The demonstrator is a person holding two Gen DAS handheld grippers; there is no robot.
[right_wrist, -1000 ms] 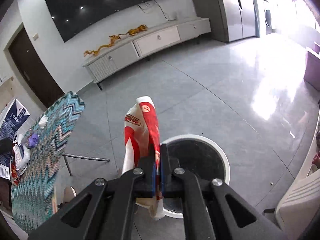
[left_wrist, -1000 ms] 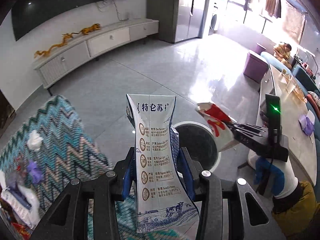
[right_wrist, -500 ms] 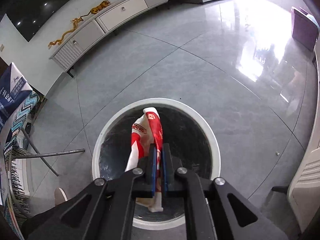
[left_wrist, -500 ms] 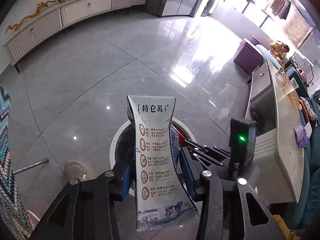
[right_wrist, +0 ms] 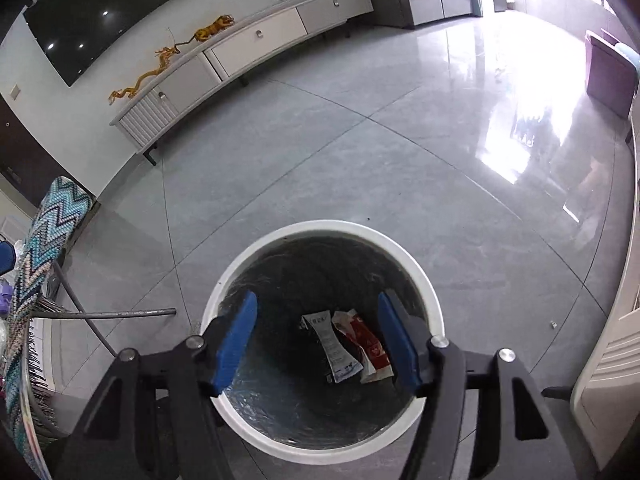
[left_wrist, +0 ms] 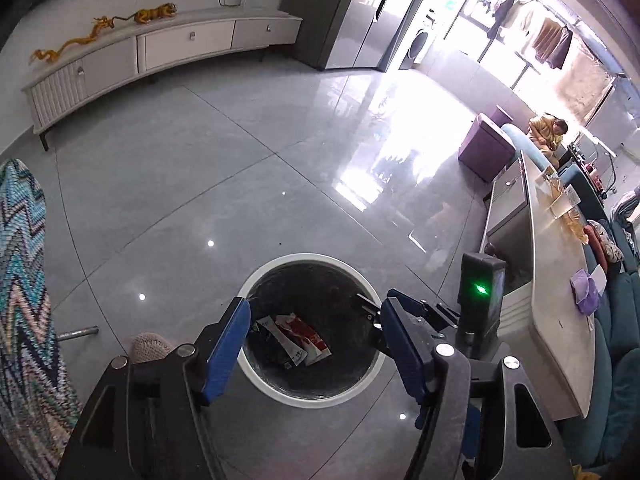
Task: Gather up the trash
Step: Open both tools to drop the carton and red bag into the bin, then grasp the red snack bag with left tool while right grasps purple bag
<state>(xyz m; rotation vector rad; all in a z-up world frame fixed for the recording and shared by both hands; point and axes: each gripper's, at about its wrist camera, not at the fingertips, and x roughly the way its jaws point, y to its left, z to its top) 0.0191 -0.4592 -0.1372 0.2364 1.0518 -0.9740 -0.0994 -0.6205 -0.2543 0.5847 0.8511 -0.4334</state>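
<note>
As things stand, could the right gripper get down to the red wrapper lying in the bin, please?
Probably yes. The right gripper hangs open right above the bin, and the red wrapper lies at the bottom beside the milk carton, nothing covering it. Only the bin's depth might hinder.

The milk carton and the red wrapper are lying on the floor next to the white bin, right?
Not quite. The milk carton and the red wrapper lie inside the white bin, on its bottom, not on the floor beside it. The right wrist view looks straight down into it.

Glossy grey floor (sunlit), white cabinet
</note>
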